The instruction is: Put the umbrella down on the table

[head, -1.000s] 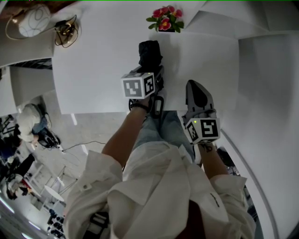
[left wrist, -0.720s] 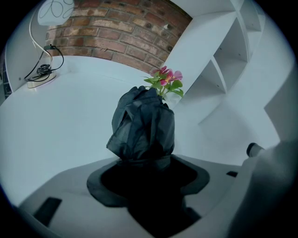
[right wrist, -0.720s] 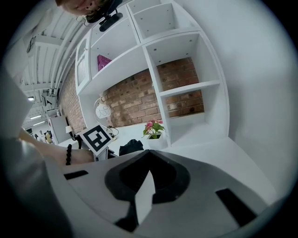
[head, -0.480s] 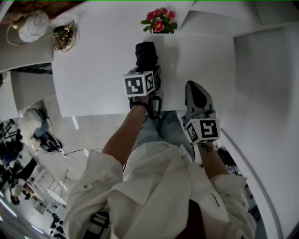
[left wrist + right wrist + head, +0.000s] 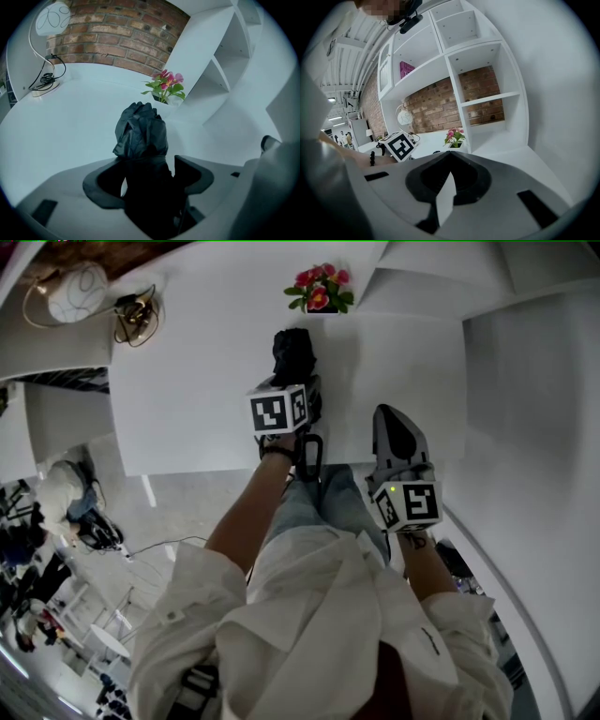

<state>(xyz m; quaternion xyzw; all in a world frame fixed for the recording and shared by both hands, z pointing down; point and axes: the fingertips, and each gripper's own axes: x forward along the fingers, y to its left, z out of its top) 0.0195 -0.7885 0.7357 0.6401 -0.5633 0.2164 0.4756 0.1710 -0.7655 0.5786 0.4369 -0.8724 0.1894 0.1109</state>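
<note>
Left hand-held gripper points steeply down at the white counter. Its jaws have just been opening and now stand wide. The folded black umbrella sits between them. In the left gripper view a sliver of pale counter shows between the left jaw and the fabric, so the pads do not clamp it. The umbrella lies on the counter near its front edge, and its bunched cloth end points away from the person, toward a small pot of pink flowers at the back edge. The two are well apart.

On the right, the other hand-held gripper is held off to the side of the umbrella and above the counter's front edge. Its jaw tips are together and nothing is between them. Its own view looks across at white wall shelves and, lower down, the same flowers.

A round white lamp stands at the far left corner, in front of a brick wall.
</note>
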